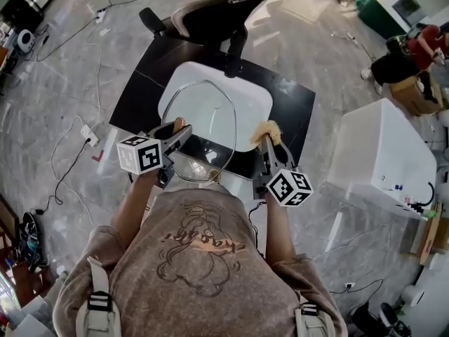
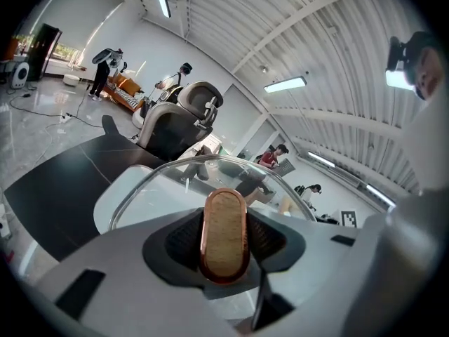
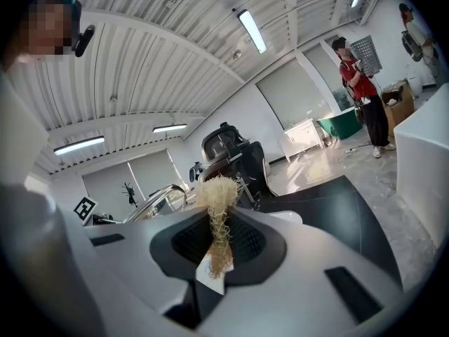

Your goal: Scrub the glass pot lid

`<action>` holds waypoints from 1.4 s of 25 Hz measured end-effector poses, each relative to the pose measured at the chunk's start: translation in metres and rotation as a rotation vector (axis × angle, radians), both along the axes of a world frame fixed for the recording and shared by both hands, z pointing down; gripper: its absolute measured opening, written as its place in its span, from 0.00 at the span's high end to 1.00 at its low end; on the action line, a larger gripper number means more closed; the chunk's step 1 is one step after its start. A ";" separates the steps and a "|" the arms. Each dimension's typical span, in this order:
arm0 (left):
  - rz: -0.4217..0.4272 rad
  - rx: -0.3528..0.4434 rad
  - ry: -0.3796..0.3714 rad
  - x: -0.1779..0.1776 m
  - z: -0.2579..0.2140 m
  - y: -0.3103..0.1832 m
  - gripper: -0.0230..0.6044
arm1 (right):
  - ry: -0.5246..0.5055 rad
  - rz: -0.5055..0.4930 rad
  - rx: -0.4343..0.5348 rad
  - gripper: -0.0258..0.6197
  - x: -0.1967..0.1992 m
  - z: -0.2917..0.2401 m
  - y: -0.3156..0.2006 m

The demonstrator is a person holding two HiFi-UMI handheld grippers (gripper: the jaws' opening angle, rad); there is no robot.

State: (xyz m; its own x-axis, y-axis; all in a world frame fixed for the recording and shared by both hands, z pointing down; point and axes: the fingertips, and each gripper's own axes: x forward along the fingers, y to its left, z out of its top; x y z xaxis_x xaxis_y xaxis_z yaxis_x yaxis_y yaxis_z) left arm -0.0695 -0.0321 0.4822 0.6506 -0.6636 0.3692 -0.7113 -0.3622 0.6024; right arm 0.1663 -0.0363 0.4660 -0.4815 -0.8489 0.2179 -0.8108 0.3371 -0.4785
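The left gripper [image 1: 178, 129] clamps the knob [image 2: 224, 234] of the glass pot lid [image 1: 209, 114]; the right gripper [image 1: 270, 144], just right, pinches a fibrous scrubber [image 3: 218, 220]. Hard strokes could twist the lid loose into the basin [image 1: 256, 98].

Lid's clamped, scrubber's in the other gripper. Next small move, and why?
Probably swing the right gripper leftward until its scrubber meets the glass pot lid. The left gripper is shut on the lid's knob over the sink, and the scrubber looks clear of the glass.
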 end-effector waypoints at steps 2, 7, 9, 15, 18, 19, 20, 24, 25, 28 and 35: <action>0.013 0.001 -0.033 0.001 0.003 -0.010 0.67 | 0.008 -0.003 -0.003 0.88 0.006 0.002 -0.012; 0.051 -0.010 -0.086 -0.002 0.011 -0.024 0.68 | 0.021 -0.004 -0.007 0.88 0.007 0.003 -0.025; 0.078 -0.011 -0.108 -0.001 0.014 -0.031 0.67 | 0.034 0.001 -0.005 0.88 0.009 0.001 -0.031; 0.211 -0.020 -0.205 0.008 0.029 -0.049 0.67 | 0.088 0.003 0.017 0.88 0.017 -0.018 -0.049; 0.284 -0.019 -0.237 0.014 0.034 -0.055 0.68 | 0.140 -0.023 0.037 0.88 0.008 -0.029 -0.060; 0.308 -0.018 -0.247 0.016 0.036 -0.056 0.67 | 0.159 -0.037 0.042 0.88 0.003 -0.032 -0.063; 0.332 -0.016 -0.256 0.019 0.039 -0.057 0.67 | 0.178 -0.053 0.046 0.88 -0.002 -0.034 -0.067; 0.429 -0.003 -0.298 0.030 0.046 -0.064 0.67 | 0.264 -0.146 0.057 0.88 -0.031 -0.037 -0.083; 0.449 0.000 -0.307 0.033 0.048 -0.066 0.67 | 0.290 -0.174 0.057 0.88 -0.038 -0.036 -0.088; 0.505 0.002 -0.318 0.043 0.053 -0.069 0.67 | 0.355 -0.248 0.052 0.88 -0.057 -0.035 -0.102; 0.641 0.022 -0.361 0.068 0.065 -0.064 0.67 | 0.470 -0.404 -0.001 0.88 -0.093 -0.014 -0.122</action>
State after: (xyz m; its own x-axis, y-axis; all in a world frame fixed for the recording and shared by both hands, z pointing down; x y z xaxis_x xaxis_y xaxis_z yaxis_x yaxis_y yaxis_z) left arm -0.0010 -0.0959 0.5467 0.7537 -0.2036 0.6249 -0.5085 -0.7831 0.3581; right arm 0.0732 -0.1579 0.4522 -0.6171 -0.6194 0.4853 -0.7433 0.6613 -0.1011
